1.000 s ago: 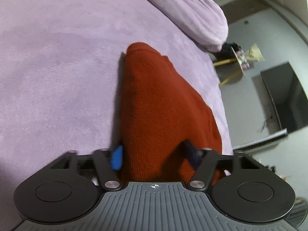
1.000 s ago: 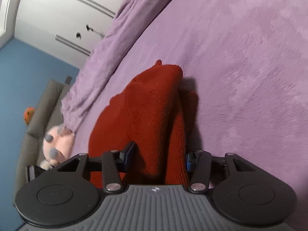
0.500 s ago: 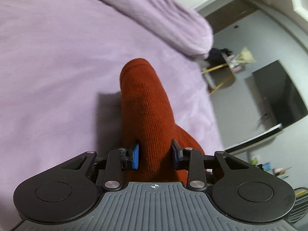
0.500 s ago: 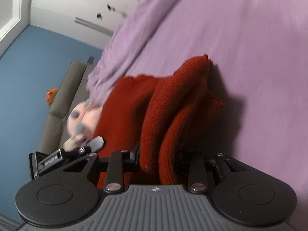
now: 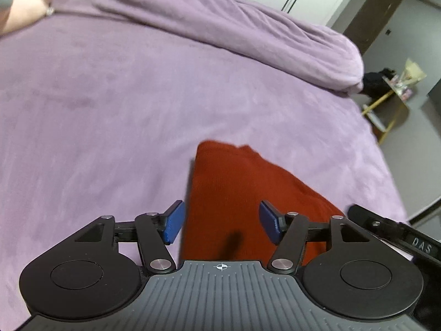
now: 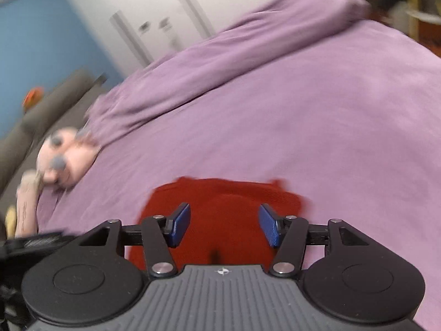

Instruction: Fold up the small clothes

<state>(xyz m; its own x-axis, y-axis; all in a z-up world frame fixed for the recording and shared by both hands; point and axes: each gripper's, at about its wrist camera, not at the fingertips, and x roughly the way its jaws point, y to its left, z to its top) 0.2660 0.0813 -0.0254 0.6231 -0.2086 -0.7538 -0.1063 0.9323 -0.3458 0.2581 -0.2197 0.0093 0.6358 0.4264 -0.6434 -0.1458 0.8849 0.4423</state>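
Your left gripper (image 5: 221,222) has its jaws spread wide, nothing between the blue pads (image 5: 173,223); the pads sit above the red knit garment (image 5: 234,193) and do not pinch it. Whether they touch the fabric cannot be told. Your right gripper (image 6: 224,225) is likewise parted, with its blue pads (image 6: 180,224) clear of the cloth on both sides.

Landmark: the red knit garment. It lies flat on the purple bedspread (image 5: 137,110), directly under and just ahead of both sets of jaws. In the left wrist view its left edge runs straight away from the left pad and its far end shows two small corners; the right side slopes down toward the right linkage. In the right wrist view the garment (image 6: 220,209) is a low, wide shape with a raised hump in the middle and a small point at its far right corner. That view is motion-blurred.

Beyond the garment, a rolled purple duvet (image 5: 220,27) lies along the far side of the bedspread. To the far left of the garment in the right wrist view, a pink plush toy (image 6: 66,162) rests at the bed edge, with a grey sofa (image 6: 41,115) behind it. Right of the garment in the left wrist view, past the bed edge, stands a small yellow-legged table (image 5: 386,104).
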